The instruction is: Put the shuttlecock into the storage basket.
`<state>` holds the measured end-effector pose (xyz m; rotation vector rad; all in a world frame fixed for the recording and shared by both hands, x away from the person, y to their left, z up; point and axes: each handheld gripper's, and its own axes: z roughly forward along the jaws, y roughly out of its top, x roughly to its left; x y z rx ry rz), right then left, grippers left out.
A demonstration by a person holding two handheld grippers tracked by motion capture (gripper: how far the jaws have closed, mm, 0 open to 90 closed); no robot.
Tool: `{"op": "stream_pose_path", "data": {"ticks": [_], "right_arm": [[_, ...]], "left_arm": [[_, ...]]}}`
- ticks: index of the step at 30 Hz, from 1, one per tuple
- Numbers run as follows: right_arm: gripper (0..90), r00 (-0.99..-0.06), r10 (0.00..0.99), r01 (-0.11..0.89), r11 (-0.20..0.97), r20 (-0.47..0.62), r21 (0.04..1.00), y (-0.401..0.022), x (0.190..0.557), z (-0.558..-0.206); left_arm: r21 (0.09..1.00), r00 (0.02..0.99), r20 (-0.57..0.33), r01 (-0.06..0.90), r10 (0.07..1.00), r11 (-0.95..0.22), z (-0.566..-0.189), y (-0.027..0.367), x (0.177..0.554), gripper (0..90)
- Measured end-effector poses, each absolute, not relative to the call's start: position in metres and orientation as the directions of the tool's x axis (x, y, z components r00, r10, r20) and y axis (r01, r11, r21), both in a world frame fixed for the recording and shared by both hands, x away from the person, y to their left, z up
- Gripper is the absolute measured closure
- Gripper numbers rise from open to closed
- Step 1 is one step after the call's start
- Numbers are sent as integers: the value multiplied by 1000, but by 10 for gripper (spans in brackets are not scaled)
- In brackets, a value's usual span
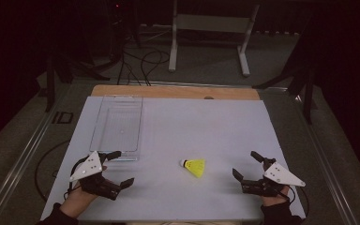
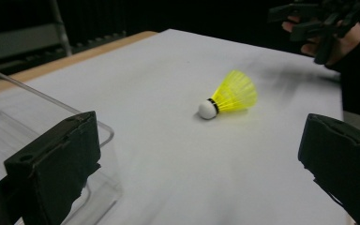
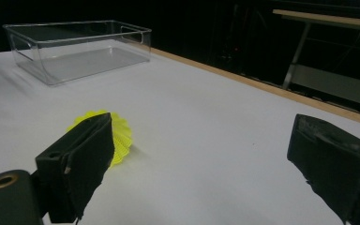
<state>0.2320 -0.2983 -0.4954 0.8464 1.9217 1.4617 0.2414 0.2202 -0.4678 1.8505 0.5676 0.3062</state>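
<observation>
**Mia:** Jaws on both grippers are wide open, and nothing is held in them. See? The left gripper (image 1: 118, 168) has a big gap, and the right gripper (image 1: 246, 165) does too.

**Tom:** So what are they going for?

**Mia:** I think the yellow shuttlecock (image 1: 194, 167). It lies on its side on the white table (image 1: 192, 126), between the two grippers and not touching either one. Its white round tip (image 2: 207, 109) points to the left gripper, and its yellow skirt (image 3: 119, 136) opens out to the right gripper.

**Tom:** Is it heavy?

**Mia:** No, it looks very light. A little bump could make it roll away. The skirt looks thin and bendy, so a hard squeeze could crush it.

**Tom:** Where would you grab it?

**Mia:** I would pinch it softly at the tip, or just behind it by the black ring. That part looks firm. The skirt is wide and may slip or fold.

**Tom:** And where might it go?

**Mia:** Maybe into the clear box (image 1: 117, 127). It sits on the table's left side, just beyond the left gripper, well apart from the shuttlecock.
</observation>
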Motion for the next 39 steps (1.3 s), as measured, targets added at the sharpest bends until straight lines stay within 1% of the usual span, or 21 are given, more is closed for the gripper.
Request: {"op": "stream_pose_path", "data": {"ticks": [6, 9, 13, 22, 25, 33, 39], "right_arm": [[74, -637, 768, 141, 200, -66, 970, -299, 232, -495], [74, -640, 765, 140, 201, -66, 969, -299, 232, -495], [74, -643, 763, 137, 204, -69, 969, -298, 232, -495], [74, -646, 760, 142, 206, -67, 968, -298, 232, -495], [74, -648, 759, 139, 207, -69, 968, -298, 232, -495], [74, -650, 757, 138, 210, -71, 968, -297, 232, -495], [74, -652, 755, 137, 210, -72, 968, -297, 232, -495]], "left_arm": [[929, 871, -36, 209, 490, -304, -457, 213, 246, 0], [929, 879, -36, 205, 476, -308, -453, 211, 247, 0], [923, 896, -7, 176, 443, -342, -440, 205, 253, 0], [900, 929, -8, 168, 369, -402, -423, 191, 263, 0], [892, 940, 5, 151, 342, -427, -419, 185, 266, 0], [855, 964, -36, 166, 263, -492, -413, 173, 276, 0], [827, 975, -38, 153, 219, -541, -411, 165, 284, 0]]}}
